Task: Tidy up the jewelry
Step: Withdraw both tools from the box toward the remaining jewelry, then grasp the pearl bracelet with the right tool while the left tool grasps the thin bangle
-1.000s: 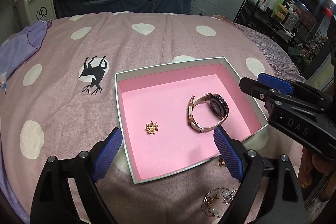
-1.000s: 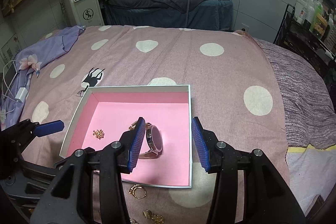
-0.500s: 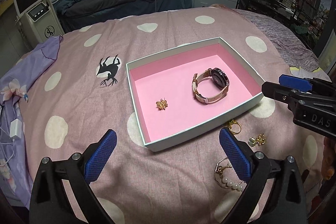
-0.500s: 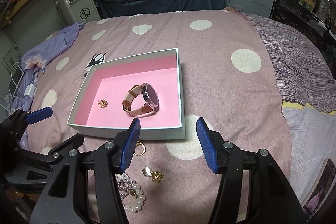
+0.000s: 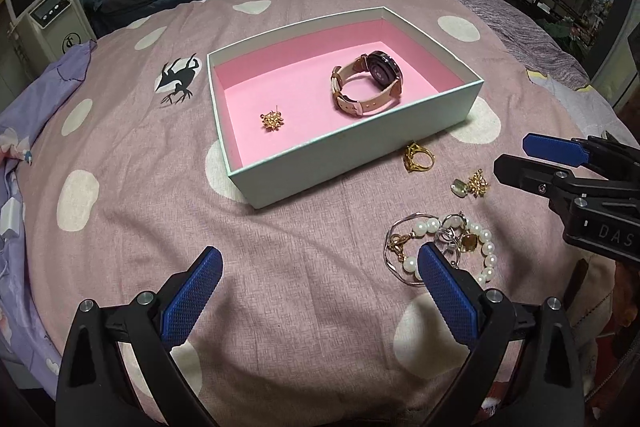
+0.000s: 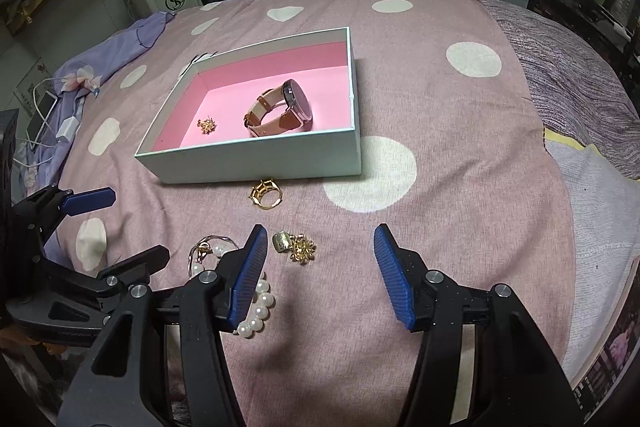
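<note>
I have both claws spread apart and empty above the bed (image 6: 440, 107): left claw (image 5: 320, 291), right claw (image 6: 320, 275). The watch (image 5: 366, 83) and one gold earring (image 5: 272, 120) lie in the pink box (image 5: 352, 151); ring (image 6: 265, 195), second earring (image 6: 303, 247) and pearl bracelet (image 5: 440, 247) lie outside it.

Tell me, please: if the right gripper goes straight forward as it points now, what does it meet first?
Probably the bedspread; the right gripper is open, and the flower earring lies left of that line.
</note>
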Demonstrator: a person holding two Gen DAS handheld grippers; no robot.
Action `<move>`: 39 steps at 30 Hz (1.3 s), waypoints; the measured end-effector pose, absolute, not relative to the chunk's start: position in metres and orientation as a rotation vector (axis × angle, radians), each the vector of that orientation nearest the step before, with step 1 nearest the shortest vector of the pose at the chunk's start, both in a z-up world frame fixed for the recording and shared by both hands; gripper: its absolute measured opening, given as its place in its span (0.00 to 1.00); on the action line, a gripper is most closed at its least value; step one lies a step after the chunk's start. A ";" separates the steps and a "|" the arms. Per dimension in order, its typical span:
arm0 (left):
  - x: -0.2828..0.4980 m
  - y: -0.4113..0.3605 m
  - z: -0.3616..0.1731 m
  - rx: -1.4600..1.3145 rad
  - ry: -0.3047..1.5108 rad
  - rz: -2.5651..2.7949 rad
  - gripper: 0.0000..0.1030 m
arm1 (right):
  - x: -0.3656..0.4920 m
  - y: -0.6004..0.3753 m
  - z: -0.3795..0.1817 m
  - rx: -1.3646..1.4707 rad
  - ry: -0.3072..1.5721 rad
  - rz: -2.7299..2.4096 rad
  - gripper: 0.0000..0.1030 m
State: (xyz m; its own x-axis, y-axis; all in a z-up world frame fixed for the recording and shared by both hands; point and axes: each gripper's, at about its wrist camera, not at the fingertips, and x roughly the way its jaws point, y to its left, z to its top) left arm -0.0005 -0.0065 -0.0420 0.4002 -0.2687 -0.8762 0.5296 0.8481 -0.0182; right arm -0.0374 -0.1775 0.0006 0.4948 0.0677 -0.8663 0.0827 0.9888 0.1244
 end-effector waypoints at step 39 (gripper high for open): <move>-0.019 -0.011 -0.061 0.265 1.096 -0.630 0.58 | -0.054 -0.137 -0.024 0.016 1.143 0.105 0.10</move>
State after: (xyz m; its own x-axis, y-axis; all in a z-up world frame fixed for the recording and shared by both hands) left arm -0.0191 -0.0114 -0.0611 0.3061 -0.3424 -0.8883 0.5949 0.7973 -0.1022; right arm -0.0544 -0.1368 -0.0242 0.4108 0.0913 -0.9071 -0.0751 0.9950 0.0662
